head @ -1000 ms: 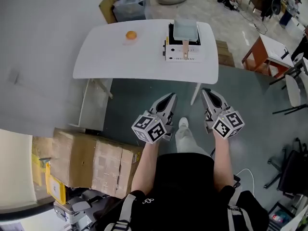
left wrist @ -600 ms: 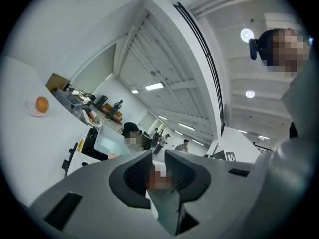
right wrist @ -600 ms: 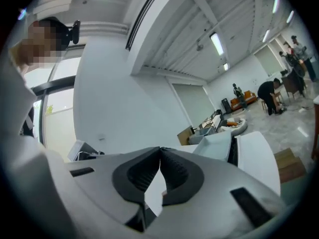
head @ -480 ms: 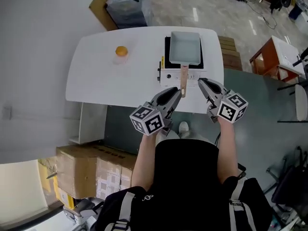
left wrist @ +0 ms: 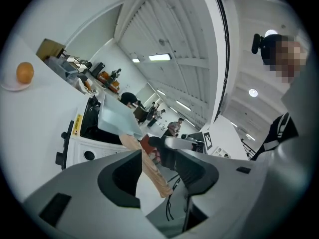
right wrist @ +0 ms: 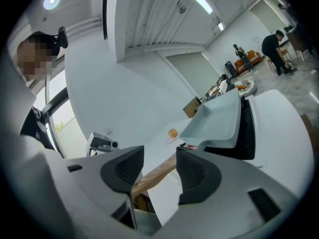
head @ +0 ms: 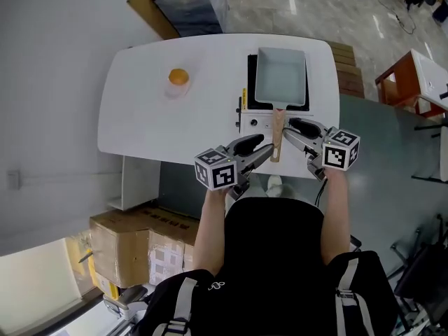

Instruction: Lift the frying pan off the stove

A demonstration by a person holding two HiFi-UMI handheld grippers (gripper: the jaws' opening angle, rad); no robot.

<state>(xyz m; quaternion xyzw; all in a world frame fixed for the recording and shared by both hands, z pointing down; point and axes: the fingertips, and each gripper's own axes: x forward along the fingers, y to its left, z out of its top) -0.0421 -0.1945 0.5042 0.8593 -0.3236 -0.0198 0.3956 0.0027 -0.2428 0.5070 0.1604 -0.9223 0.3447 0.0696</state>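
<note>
Wooden pan handle (left wrist: 149, 167) stands between opening left gripper (left wrist: 154, 157) and right gripper (right wrist: 159, 158) jaws, unclear overhead.

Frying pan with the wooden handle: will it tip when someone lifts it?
Probably a bit. The frying pan is a wide rectangular tray on one long handle, so its far end would likely droop. It looks rigid and empty, so probably not very heavy. The bare wood handle seems unlikely to be slippery.
</note>
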